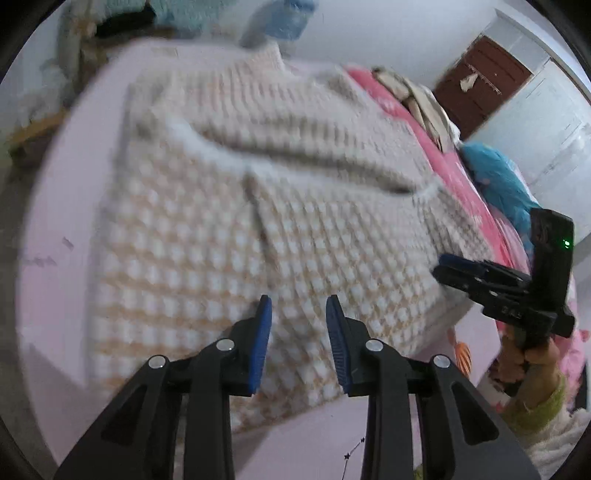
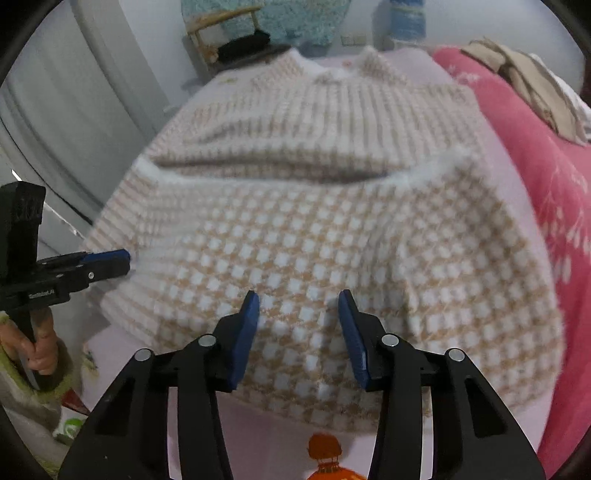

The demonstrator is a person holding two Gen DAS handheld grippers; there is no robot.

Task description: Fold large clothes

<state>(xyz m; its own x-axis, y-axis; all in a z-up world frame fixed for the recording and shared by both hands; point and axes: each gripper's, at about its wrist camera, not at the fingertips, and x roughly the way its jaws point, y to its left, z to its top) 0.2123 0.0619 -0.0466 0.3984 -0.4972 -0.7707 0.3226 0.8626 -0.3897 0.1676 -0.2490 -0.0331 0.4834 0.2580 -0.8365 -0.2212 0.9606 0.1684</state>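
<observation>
A fluffy beige-and-white checked sweater (image 1: pixel 236 229) lies on the pale pink bed sheet (image 1: pixel 59 236), its lower part folded up over the body; it also shows in the right wrist view (image 2: pixel 314 236). My left gripper (image 1: pixel 298 310) is open and empty just above the sweater's near folded edge. My right gripper (image 2: pixel 298 302) is open and empty above the same near edge. Each gripper shows in the other's view: the right one (image 1: pixel 454 269) at the sweater's right side, the left one (image 2: pixel 118 262) at its left side.
A pink patterned blanket (image 2: pixel 546 192) lies along the right of the bed, with beige clothes (image 2: pixel 532 74) piled on it. A blue garment (image 1: pixel 502 184) lies further along. A wooden chair (image 2: pixel 221 33) stands beyond the bed. A dark door (image 1: pixel 484 77) is at the back.
</observation>
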